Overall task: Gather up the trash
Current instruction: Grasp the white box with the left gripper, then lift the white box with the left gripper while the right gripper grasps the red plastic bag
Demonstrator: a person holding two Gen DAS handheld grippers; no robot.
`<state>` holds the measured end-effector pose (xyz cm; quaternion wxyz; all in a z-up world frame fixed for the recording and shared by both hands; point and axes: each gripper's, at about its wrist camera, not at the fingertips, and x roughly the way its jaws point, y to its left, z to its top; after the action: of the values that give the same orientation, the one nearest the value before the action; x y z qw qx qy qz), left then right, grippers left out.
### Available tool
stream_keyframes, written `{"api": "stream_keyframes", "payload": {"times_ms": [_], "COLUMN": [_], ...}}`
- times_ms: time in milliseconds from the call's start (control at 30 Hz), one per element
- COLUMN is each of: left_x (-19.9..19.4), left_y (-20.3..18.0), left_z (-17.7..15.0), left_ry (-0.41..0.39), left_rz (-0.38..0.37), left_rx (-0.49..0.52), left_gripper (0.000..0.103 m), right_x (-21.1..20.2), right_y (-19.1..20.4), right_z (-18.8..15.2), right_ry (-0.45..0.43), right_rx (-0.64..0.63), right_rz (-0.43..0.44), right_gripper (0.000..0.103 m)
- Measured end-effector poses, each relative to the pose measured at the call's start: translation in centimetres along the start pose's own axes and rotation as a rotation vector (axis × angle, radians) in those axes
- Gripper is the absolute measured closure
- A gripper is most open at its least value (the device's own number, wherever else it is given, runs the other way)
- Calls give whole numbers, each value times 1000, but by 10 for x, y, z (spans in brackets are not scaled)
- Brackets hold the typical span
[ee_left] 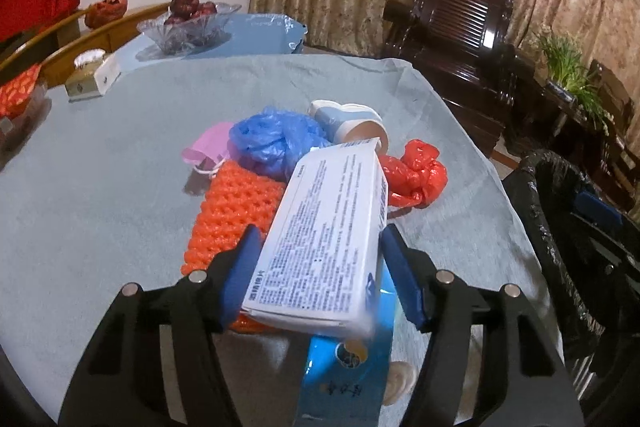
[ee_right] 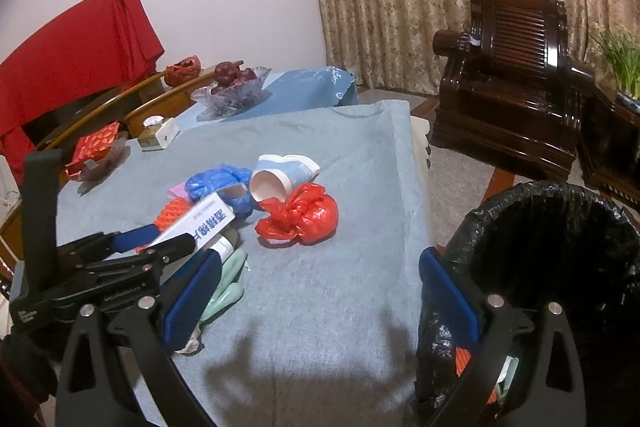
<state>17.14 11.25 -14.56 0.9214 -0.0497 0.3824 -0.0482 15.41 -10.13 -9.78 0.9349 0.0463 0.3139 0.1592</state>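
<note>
Carrying the white printed box, clamped between the left tongs above the tabletop, calls for a level swing right to the black-lined trash bin, releasing only once over its mouth. The right tongs hang apart, empty, near the bin.

Table's got a grey-blue cloth over it. Ahead of the right gripper sits a little trash pile on the cloth: red bag, blue bag, tipped paper cup, orange foam net, pink mask. Far left: glass fruit bowl.
</note>
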Motion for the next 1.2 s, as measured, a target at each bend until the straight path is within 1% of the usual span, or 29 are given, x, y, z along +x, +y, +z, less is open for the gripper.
{"api": "stream_keyframes", "payload": {"times_ms": [233,367,400,433,567,600,633,667,733,767,867,933,1000,1067,1200], "left_x": [-9,-21,-23,-28,-34,-33,-32,-30,-29,-27,-22,-17,-12,-7,1], "left_y": [5,7,8,8,10,11,12,13,13,14,16,17,17,17,19], "left_z": [-1,-2,-1,-1,-1,-3,-4,-5,-7,-8,-9,-9,-10,-12,-19], "left_ry": [-17,-43,-51,-61,-64,-56,-47,-37,-30,-27,-21,-15,7,32,58], "left_rz": [-1,14,9,-16,-15,-17,-24,-22,-14,-9,9,16,10,8,1], "left_rx": [-34,-43,-42,-34,-19,-20,-23,-30,-34,-36,-38,-38,-32,-33,-47], "left_gripper": [46,47,87,88,88,85,77,73,52,48,42,35,32,27,26], "right_x": [0,0,0,0,-1,-1,-1,-1,-1,-1,-1,-1,-1,0,0], "right_y": [0,1,2,2,6,8,9,10,12,12,12,11,10,10,10], "right_z": [0,0,1,1,1,1,1,0,0,0,0,0,0,-1,-2], "right_ry": [-2,-6,-7,-8,-9,-9,-8,-6,-3,-3,-3,-3,0,2,5], "right_rx": [-1,-5,-6,-7,-10,-15,-18,-22,-26,-27,-23,-20,-17,-16,-17], "right_rz": [0,2,2,3,9,12,15,18,20,21,19,18,17,17,18], "right_gripper": [6,6,6,6,6,6,6,6,6,6,6,6,6,6,6]}}
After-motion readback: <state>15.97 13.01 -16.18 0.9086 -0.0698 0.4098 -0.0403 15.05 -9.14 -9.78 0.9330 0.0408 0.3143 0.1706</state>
